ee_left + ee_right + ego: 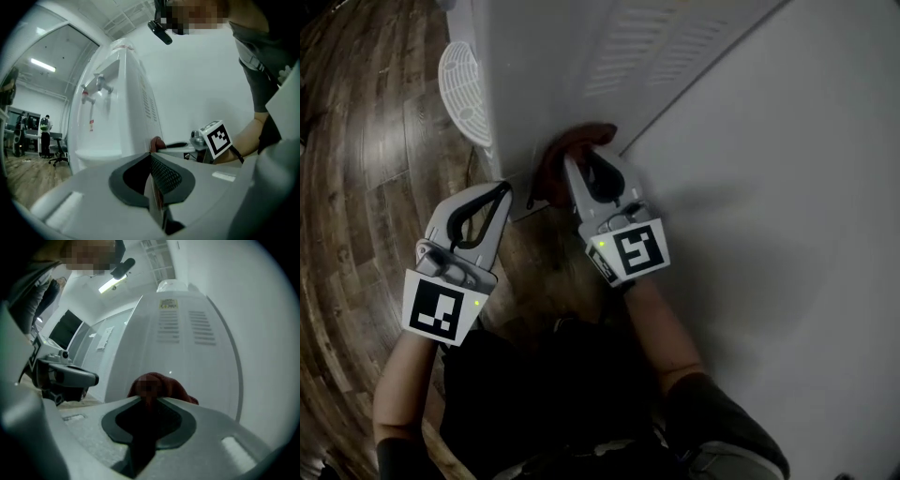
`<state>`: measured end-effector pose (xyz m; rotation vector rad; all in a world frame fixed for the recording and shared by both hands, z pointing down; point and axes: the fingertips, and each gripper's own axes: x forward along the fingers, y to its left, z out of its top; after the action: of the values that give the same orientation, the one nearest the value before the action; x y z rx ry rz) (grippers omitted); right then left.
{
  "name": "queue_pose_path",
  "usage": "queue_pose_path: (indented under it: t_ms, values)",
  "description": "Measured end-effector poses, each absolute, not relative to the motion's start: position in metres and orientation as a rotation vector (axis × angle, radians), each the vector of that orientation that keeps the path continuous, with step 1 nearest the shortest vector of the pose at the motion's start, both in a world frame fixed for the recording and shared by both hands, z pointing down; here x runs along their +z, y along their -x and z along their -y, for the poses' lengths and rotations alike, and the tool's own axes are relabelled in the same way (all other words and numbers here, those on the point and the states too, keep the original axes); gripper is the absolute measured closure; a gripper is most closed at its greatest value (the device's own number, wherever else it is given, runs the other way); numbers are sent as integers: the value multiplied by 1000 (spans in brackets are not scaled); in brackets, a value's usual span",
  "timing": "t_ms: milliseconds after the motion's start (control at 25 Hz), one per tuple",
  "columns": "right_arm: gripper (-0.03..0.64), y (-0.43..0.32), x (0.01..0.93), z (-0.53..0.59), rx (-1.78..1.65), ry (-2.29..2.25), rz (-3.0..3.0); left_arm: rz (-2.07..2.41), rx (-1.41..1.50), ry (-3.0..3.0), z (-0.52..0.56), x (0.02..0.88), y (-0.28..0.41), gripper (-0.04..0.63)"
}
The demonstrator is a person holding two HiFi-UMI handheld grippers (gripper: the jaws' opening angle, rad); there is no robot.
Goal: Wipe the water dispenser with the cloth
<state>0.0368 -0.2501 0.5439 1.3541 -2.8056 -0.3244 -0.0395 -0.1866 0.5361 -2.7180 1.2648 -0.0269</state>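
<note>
Water dispenser (544,66): white, floor-standing, long axis upright. Its tap front, with the white grilled drip tray (464,84), faces the scene's left. Its louvred panel (187,333) faces the grippers. It stands on a wood-plank floor (366,187), near a plain white wall (787,187) on the right.

Taps (96,86): two on the upper front, one marked red; seen in the left gripper view.

Cloth (555,159): dark red, bunched. It lies against the low part of the louvred panel, below the vent slots and close to the panel's bottom edge.

Right gripper (575,167): jaws closed on the cloth, which bulges out past their tips. It points away from the person, towards the panel.

Left gripper (499,192): jaws closed together with nothing between them. It is just left of the right gripper, off the cloth, and points at the dispenser's near lower corner.
</note>
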Motion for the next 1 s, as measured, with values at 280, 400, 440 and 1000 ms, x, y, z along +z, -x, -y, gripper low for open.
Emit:
queue_pose_path:
  t_ms: [280,400,440,1000]
  values:
    - [569,-44,684,254,-61,-1289,2654,-1257,-136,2850,185,616,32,575]
    - [569,-64,726,249,42,-1320,2588,-1206,-194,2890,175,648,17,575]
    - [569,-69,736,249,63,-1330,2571,-1181,-206,2899,172,656,13,575]
    - [569,-114,664,245,-15,-1571,2596,-1149,-50,2867,192,605,25,575]
